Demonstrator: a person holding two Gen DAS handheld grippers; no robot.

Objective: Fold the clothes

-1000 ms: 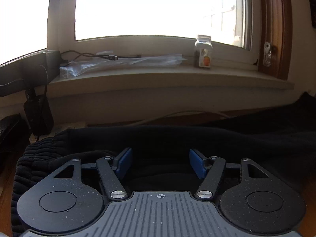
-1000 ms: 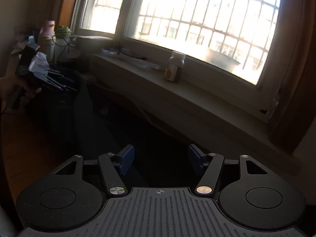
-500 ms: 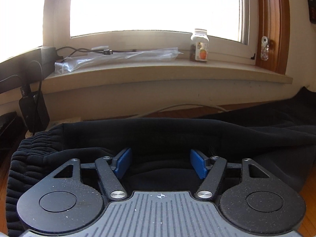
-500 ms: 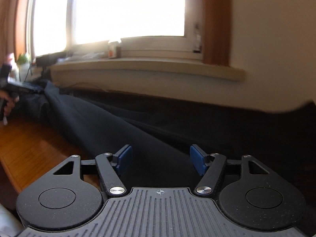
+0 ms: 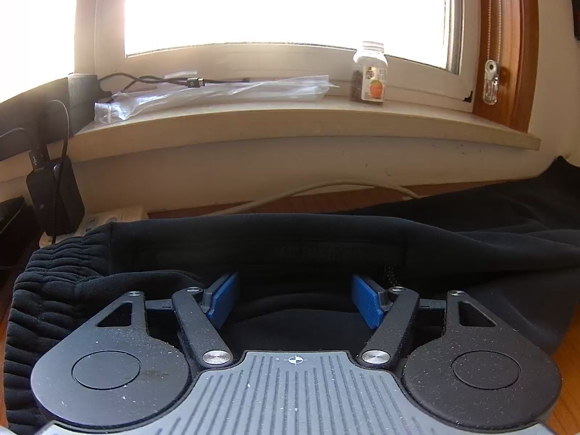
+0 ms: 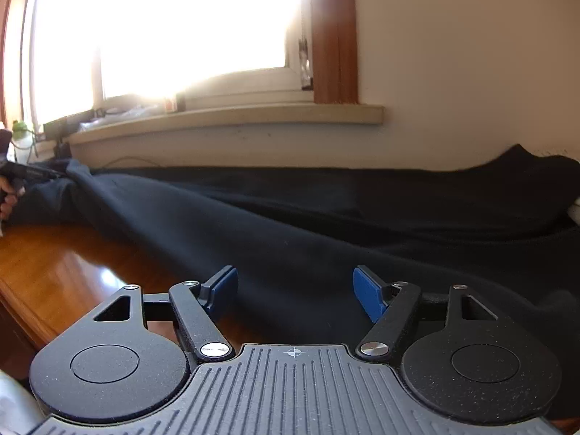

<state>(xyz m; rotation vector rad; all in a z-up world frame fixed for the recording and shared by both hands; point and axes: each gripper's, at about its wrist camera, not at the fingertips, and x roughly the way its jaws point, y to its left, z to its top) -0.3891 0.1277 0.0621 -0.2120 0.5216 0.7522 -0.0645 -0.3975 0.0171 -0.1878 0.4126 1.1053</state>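
Black trousers (image 6: 326,224) sprawl across the middle of the frame on a wooden table (image 6: 65,268) — ribbed waistband (image 5: 47,282) at lower left. Left gripper (image 5: 295,301) is opening over the cloth, gripping nothing; right gripper (image 6: 295,291) spread wide, empty.

Left gripper (image 5: 295,301) jaws opening; right gripper (image 6: 295,291) spread wide, seemingly gripping nothing.

Daylight floods through the window (image 5: 282,3), blown out to pure white in both my views. The black garment (image 6: 326,239) reads near featureless. I get a glint on the wooden table (image 6: 72,268), bent edges, slight softness on the right view.
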